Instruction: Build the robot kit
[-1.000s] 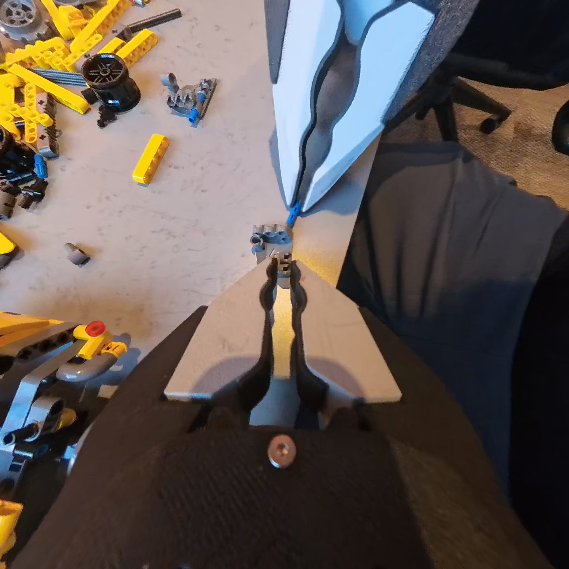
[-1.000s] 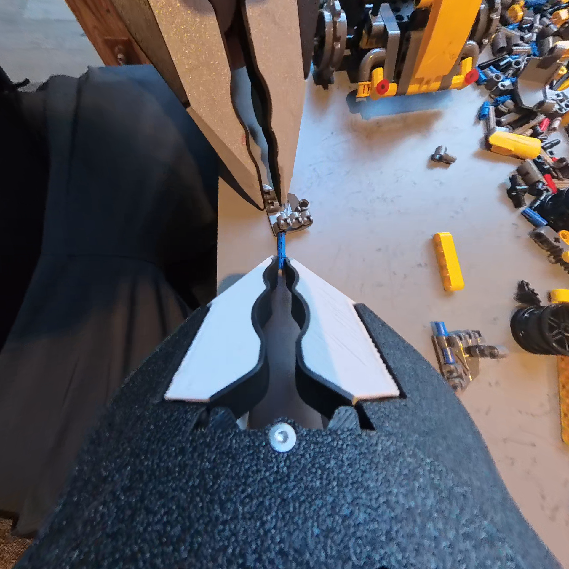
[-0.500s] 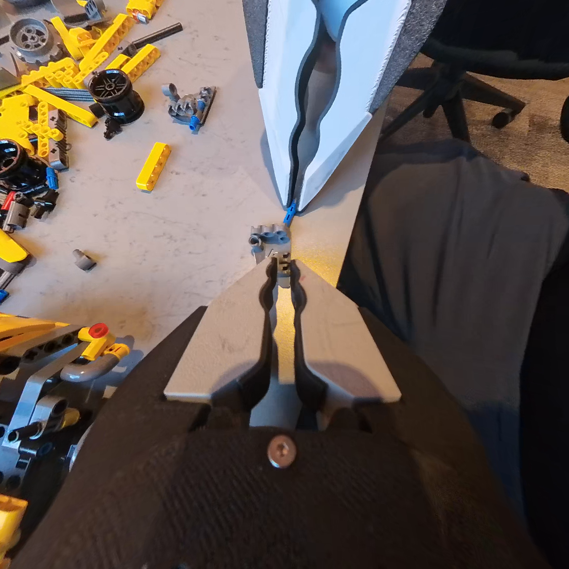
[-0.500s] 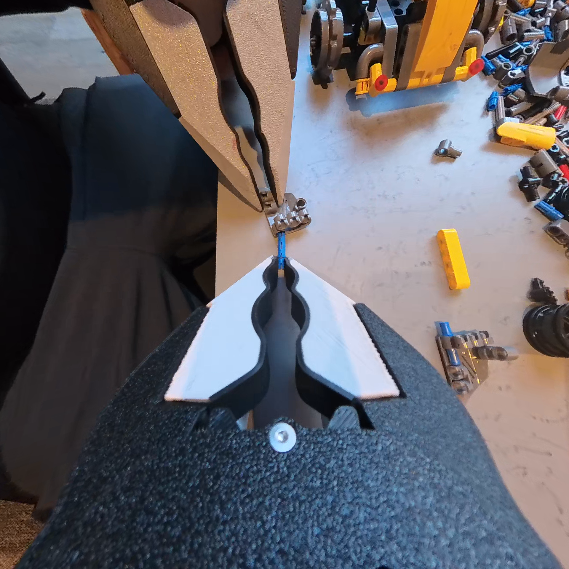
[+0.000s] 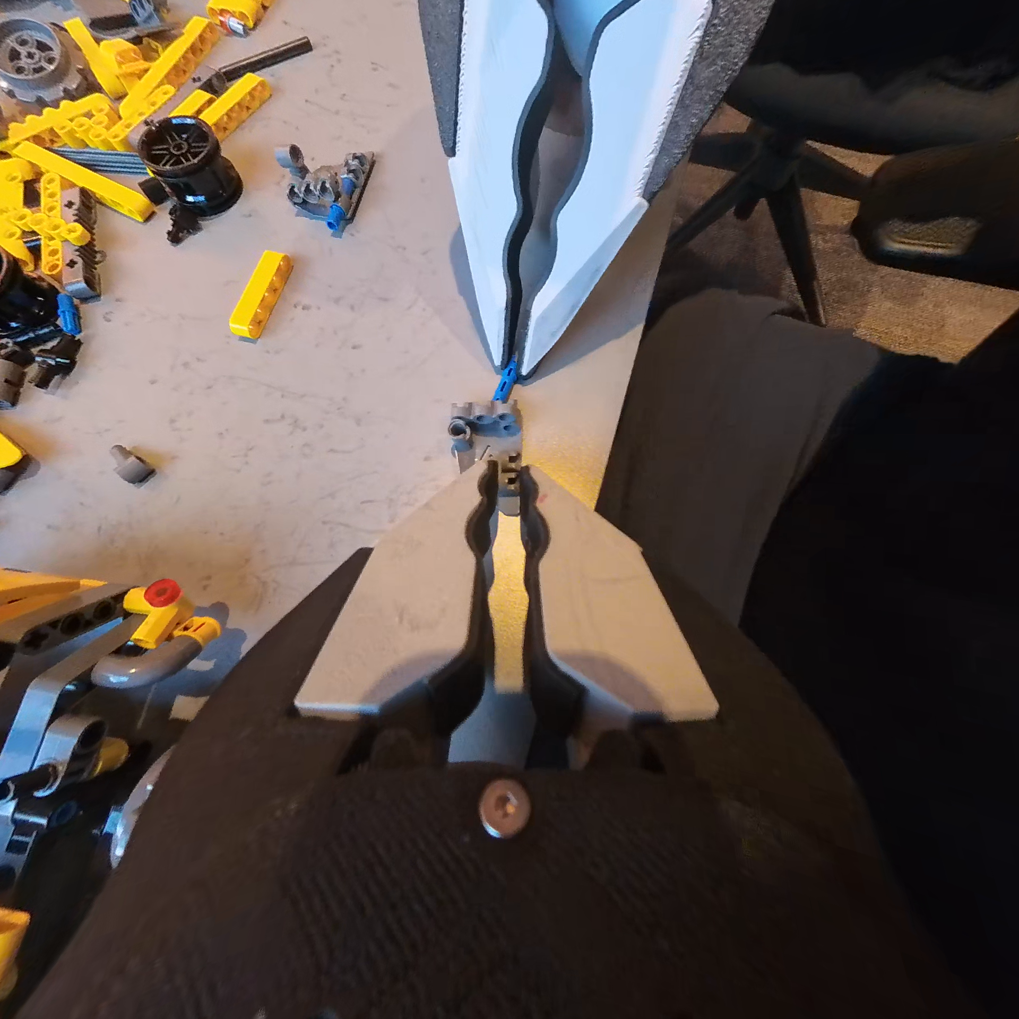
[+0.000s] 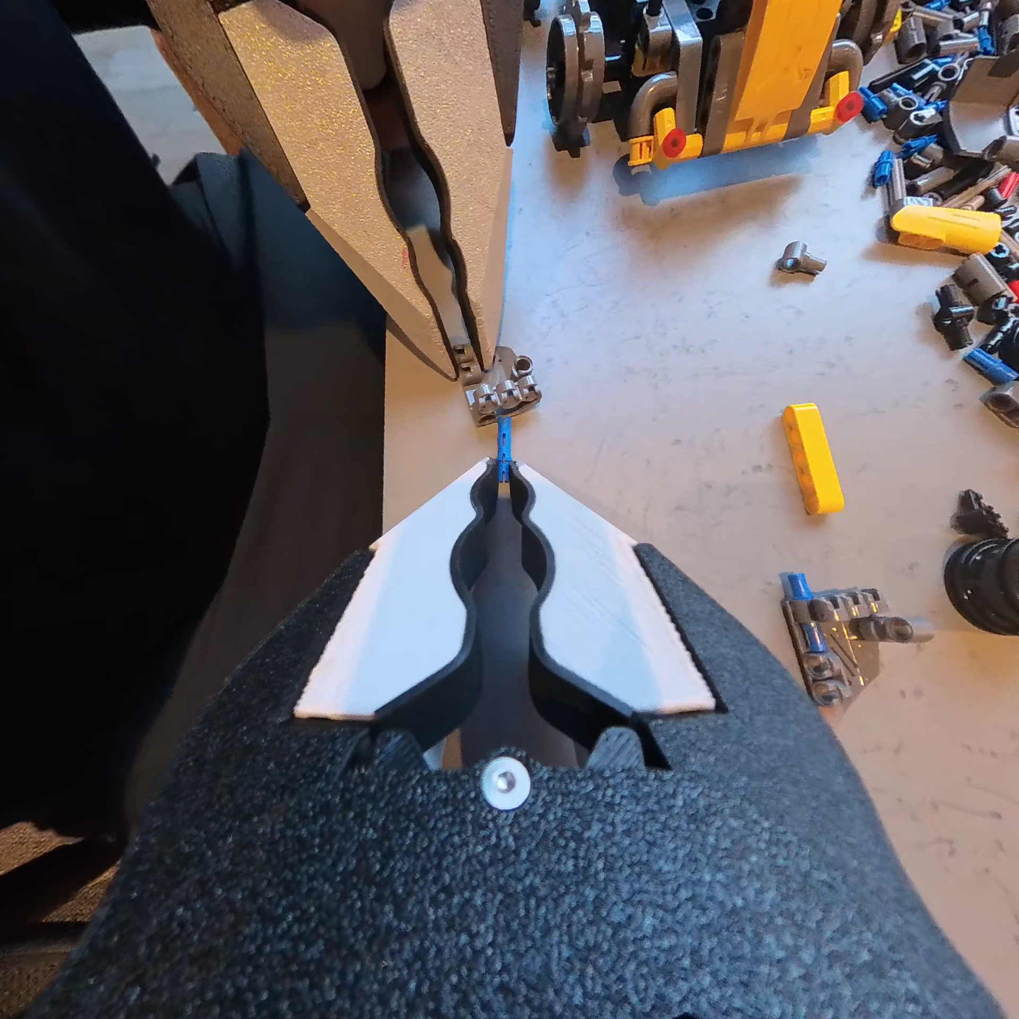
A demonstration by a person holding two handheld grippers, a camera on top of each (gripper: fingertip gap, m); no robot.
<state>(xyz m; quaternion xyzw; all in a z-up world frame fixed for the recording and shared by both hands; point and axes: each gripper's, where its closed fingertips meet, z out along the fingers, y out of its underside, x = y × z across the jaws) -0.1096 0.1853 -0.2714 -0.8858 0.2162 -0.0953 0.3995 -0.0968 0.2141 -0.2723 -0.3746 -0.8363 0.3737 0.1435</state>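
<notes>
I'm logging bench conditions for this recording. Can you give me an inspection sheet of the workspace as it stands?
Surface: pale speckled table, scuffed; grippers meet near its edge.
Job's things: grey bracket clamped at one end; blue pin pointing at it, tip at the bracket's edge.
Clutter: yellow beam, second grey bracket, black wheel, small grey connector, part-built yellow model, loose parts pile.
Grippers: left gripper shut on the bracket; right gripper shut on the pin.
Cables: nothing seen.
Surroundings: office chair base, brown floor, person's dark clothing.
</notes>
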